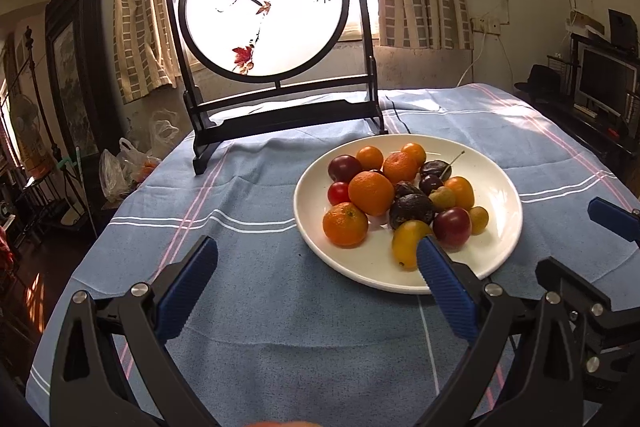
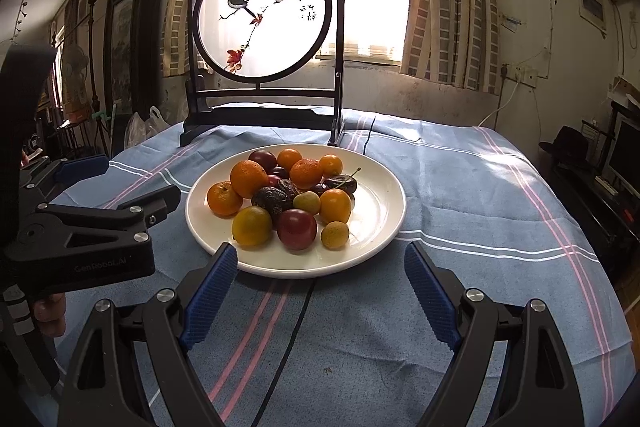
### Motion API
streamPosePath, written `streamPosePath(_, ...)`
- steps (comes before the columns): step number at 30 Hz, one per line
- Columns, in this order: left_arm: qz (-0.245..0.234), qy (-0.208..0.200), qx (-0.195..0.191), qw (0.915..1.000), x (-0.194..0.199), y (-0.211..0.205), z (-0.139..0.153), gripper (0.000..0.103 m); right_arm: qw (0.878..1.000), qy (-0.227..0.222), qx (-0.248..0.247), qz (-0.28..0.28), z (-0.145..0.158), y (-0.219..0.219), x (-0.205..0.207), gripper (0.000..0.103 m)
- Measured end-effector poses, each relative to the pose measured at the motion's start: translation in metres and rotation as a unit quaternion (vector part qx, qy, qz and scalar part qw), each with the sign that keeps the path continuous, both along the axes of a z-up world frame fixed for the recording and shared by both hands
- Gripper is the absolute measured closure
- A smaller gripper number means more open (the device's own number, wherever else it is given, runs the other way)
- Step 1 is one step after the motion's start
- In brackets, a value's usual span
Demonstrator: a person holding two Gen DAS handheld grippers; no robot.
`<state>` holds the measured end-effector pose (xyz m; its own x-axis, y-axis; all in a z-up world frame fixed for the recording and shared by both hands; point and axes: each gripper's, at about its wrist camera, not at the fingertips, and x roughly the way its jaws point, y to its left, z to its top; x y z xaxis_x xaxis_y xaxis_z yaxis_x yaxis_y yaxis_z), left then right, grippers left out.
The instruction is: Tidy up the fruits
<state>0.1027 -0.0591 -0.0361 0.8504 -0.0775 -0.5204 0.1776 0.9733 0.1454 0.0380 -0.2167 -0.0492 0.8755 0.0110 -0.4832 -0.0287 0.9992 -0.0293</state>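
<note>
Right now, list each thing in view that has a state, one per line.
left gripper: open, empty, hovering over the cloth beside the plate.
right gripper: open, empty, near the plate's front rim.
white plate: flat on the cloth, loaded with fruit.
fruit pile: heaped together, unsorted.
bird screen: upright behind the plate.
blue tablecloth: spread over the table, slightly wrinkled.

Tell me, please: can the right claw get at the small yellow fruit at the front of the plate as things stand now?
Probably yes. The right claw is open and empty, just short of the white plate. The small yellow fruit lies at the pile's near edge with nothing in front of it.
</note>
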Motion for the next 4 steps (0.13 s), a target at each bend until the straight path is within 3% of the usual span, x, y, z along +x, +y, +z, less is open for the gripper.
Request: streamPosePath(4, -0.002, 0.006, -0.009, 0.9999, 0.0011, 0.0026, 0.0004, 0.005, 1.0, -0.003, 0.0, -0.001, 0.0018, -0.0007, -0.0006, 0.012)
